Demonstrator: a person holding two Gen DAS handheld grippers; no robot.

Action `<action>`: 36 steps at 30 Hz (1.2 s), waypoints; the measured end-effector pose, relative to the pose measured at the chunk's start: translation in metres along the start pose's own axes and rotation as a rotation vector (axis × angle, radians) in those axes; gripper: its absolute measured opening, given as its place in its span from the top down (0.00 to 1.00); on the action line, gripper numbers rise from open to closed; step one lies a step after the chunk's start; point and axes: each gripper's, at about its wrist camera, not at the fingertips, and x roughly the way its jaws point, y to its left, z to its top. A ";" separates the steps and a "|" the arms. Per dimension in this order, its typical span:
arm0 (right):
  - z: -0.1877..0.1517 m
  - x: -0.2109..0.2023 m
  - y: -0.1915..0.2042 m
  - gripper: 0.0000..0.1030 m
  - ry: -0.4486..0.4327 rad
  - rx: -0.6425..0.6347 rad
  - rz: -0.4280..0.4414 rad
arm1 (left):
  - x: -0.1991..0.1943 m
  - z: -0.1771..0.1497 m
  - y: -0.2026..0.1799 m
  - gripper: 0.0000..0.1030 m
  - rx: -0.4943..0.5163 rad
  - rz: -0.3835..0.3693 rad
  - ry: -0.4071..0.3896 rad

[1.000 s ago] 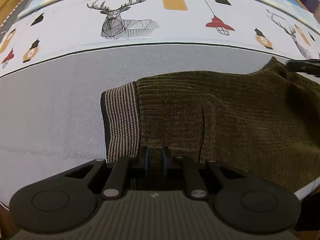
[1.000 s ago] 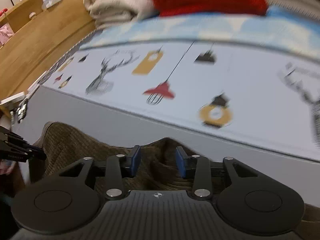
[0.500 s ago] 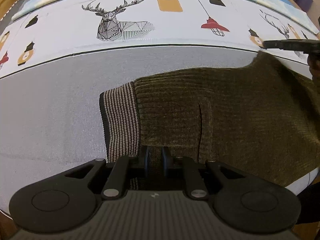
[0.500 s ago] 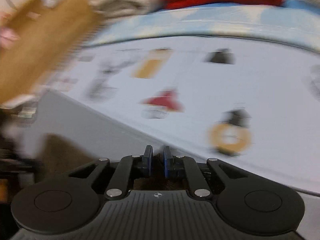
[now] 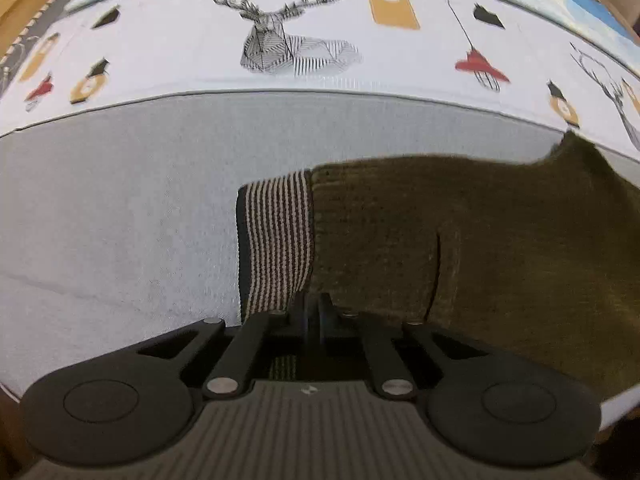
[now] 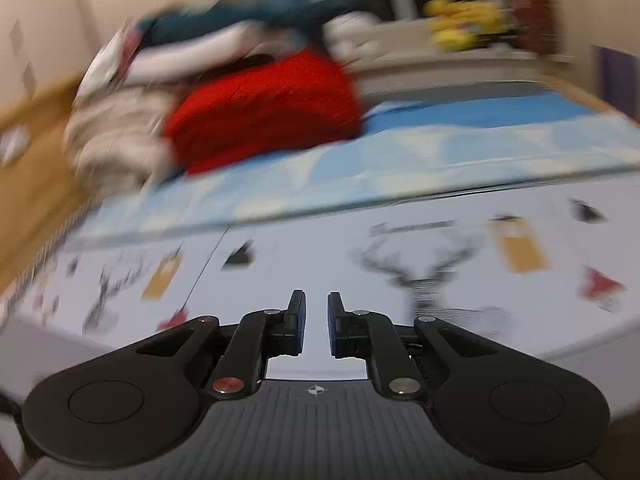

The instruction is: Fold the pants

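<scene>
Right gripper (image 6: 316, 328) has swung up and away from the pants since the earlier frames; its jaws, a narrow gap apart and opening, hold nothing above the printed bedsheet (image 6: 320, 256). Left gripper (image 5: 312, 312): jaws closing, pinched on the pants (image 5: 480, 232) at the near edge beside the striped waistband (image 5: 278, 236). Pants lie flat on the bed's grey band (image 5: 120, 208).
</scene>
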 end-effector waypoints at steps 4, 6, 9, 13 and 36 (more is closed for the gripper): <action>-0.016 -0.085 -0.082 0.79 -0.097 0.188 -0.163 | -0.034 0.000 -0.043 0.89 0.071 0.027 -0.143; -0.035 -0.123 -0.122 0.79 -0.126 0.251 -0.251 | -0.047 -0.001 -0.070 0.88 0.110 -0.013 -0.184; -0.072 -0.172 -0.182 0.79 -0.127 0.361 -0.405 | -0.063 -0.002 -0.111 0.88 0.182 -0.034 -0.251; -0.128 -0.231 -0.250 0.77 -0.187 0.580 -0.590 | -0.115 -0.015 -0.163 0.88 0.213 -0.028 -0.426; -0.204 -0.186 -0.327 0.59 -0.069 1.066 -0.537 | -0.122 -0.063 -0.270 0.79 0.399 -0.184 -0.513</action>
